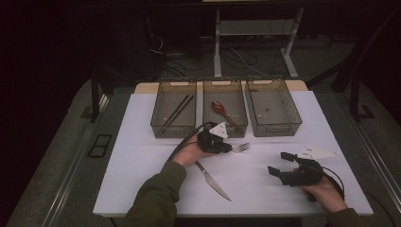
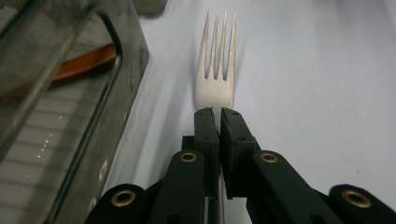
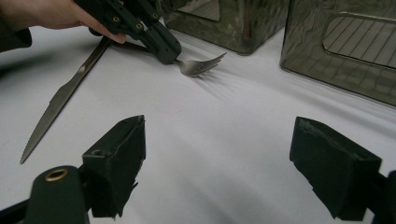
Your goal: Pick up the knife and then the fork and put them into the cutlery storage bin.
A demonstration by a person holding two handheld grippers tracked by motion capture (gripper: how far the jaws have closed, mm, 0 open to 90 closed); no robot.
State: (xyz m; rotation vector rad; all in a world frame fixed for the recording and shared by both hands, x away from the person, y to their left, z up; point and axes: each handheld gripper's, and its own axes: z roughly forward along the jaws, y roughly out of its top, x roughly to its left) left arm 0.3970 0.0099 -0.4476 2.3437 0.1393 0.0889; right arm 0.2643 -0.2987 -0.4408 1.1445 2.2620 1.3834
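A silver fork [image 1: 242, 147] points right near the middle of the white table [image 1: 142, 156], just in front of the middle bin. My left gripper [image 1: 229, 147] is shut on its neck. In the left gripper view both black jaws pinch the fork [image 2: 215, 88] right below the tines. In the right gripper view the fork head [image 3: 198, 66] looks slightly raised, with a shadow under it. My right gripper [image 1: 279, 163] rests at the front right, open, with nothing between its jaws [image 3: 224, 140].
A table knife [image 1: 213, 181] lies diagonally in front of the left hand. Three clear bins stand at the back. The left bin [image 1: 173, 133] holds black chopsticks [image 1: 178, 111], the middle bin [image 1: 236, 130] holds a red-brown spoon [image 1: 221, 109], and the right bin [image 1: 276, 128] looks empty.
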